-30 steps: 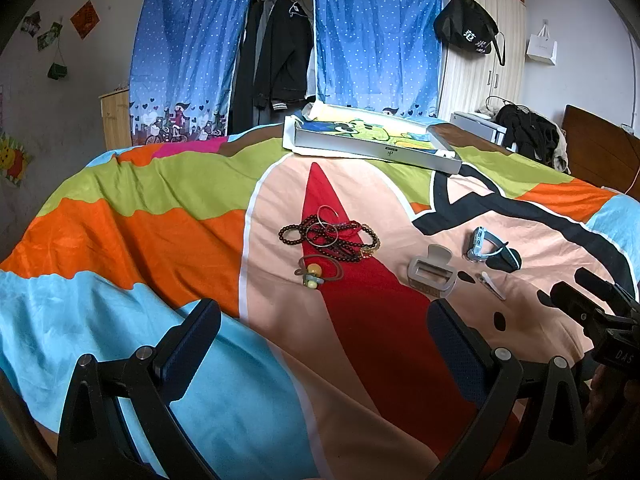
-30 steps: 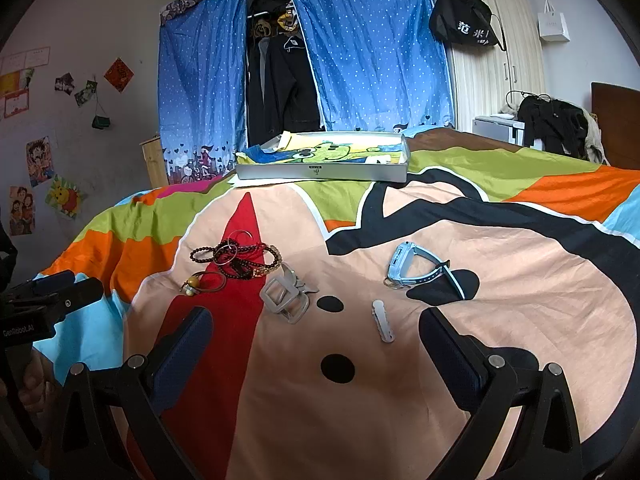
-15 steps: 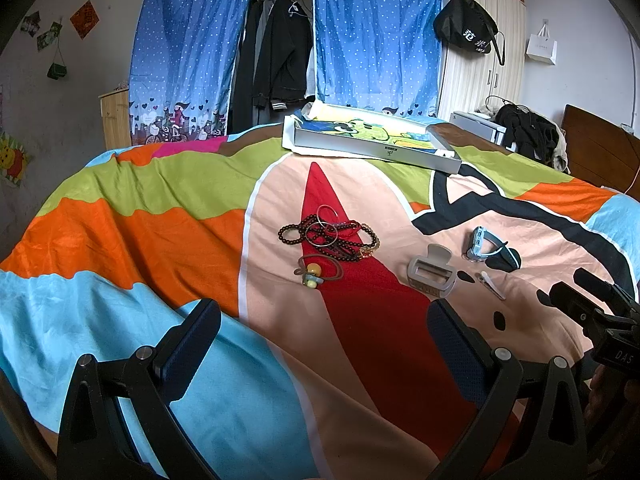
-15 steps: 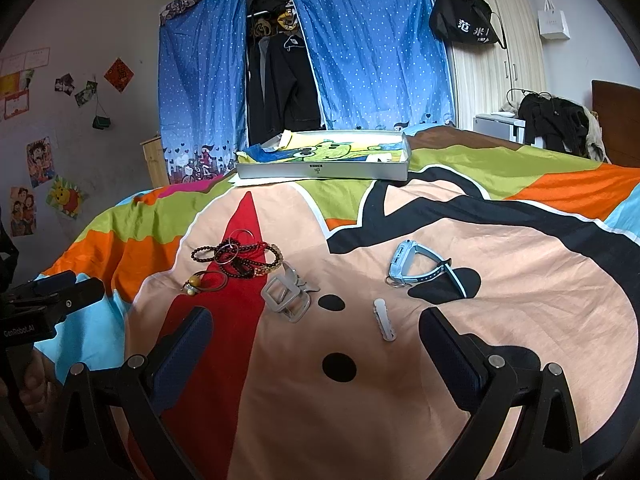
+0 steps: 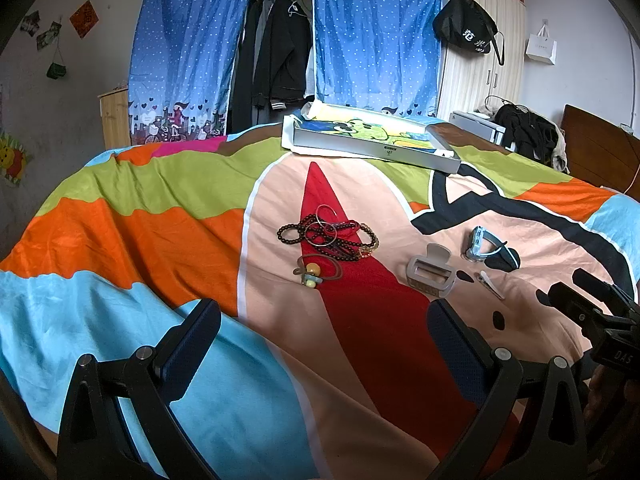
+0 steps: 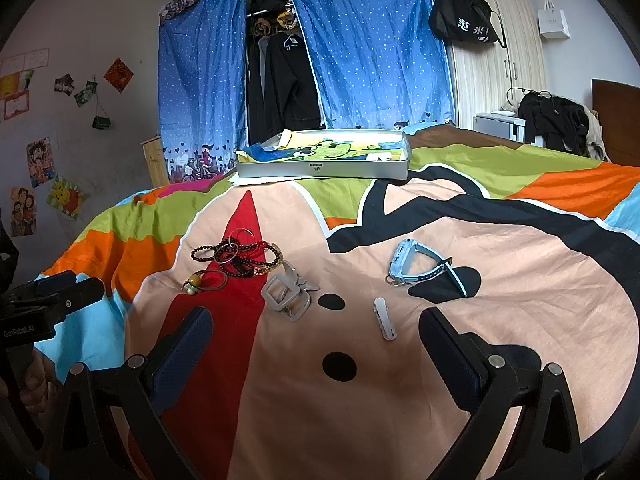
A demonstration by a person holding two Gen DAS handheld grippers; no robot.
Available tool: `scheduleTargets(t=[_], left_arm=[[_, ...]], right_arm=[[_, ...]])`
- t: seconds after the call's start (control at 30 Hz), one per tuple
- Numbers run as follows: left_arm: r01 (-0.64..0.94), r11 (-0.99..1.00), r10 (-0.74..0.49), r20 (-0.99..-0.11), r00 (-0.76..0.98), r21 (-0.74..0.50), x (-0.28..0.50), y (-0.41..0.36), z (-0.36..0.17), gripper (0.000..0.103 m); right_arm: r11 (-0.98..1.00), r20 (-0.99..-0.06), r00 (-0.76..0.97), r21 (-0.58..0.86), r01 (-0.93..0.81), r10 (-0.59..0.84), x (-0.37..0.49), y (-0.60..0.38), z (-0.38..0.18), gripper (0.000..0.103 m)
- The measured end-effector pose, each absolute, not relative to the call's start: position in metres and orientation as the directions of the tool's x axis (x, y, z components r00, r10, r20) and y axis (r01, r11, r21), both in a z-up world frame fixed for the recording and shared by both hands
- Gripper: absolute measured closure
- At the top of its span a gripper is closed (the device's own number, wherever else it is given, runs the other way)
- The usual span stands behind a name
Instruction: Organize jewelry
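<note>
Both grippers, left (image 5: pixel 320 344) and right (image 6: pixel 316 340), I am holding with jaws released over the bed (image 6: pixel 500 312), facing the jewelry (beaded bracelets (image 6: pixel 240 258), watch (image 6: pixel 416 264), clips) before sorting it into the tray (image 6: pixel 324 169).

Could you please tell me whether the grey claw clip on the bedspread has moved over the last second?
No. In the right wrist view the grey claw clip still lies just left of the small black spot, as before.
</note>
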State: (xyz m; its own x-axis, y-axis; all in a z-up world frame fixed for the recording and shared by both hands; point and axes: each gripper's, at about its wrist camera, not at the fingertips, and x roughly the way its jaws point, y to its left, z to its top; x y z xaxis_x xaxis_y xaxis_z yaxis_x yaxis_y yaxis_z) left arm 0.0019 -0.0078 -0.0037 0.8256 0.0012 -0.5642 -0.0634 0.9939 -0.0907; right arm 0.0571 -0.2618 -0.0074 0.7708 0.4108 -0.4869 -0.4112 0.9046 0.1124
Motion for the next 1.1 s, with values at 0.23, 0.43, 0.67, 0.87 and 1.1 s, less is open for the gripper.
scheduleTargets(t=[0.23,0.43,0.67,0.87,1.1], left_arm=[[-0.063,0.994,0.001,-0.565,0.825,-0.091,0.002,-0.007,-0.003,0.002],[-0.063,0.994,0.001,-0.564,0.825,-0.090,0.002,-0.007,-0.003,0.002],[-0.070,0.992,-0.005,-0.581,0.814,-0.107,0.003,-0.005,-0.007,0.002],[-0.064,0.992,-0.012,-0.586,0.810,-0.108,0.003,-0.003,-0.008,0.002],[-0.080,0.991,-0.003,-0.624,0.781,-0.105,0.009,0.003,-0.014,0.002]], right_arm=[[0.905,-0.490,0.770,0.115,-0.409,0.410,0.057,-0.262,-0.009,0.000],[0.905,-0.491,0.769,0.115,-0.409,0.410,0.057,-0.262,-0.009,0.000],[0.907,-0.500,0.766,0.114,-0.405,0.405,0.057,-0.263,-0.011,0.000],[0.908,-0.503,0.765,0.114,-0.403,0.403,0.057,-0.263,-0.012,0.000],[0.904,-0.506,0.760,0.110,-0.413,0.409,0.064,-0.261,-0.012,0.000]])
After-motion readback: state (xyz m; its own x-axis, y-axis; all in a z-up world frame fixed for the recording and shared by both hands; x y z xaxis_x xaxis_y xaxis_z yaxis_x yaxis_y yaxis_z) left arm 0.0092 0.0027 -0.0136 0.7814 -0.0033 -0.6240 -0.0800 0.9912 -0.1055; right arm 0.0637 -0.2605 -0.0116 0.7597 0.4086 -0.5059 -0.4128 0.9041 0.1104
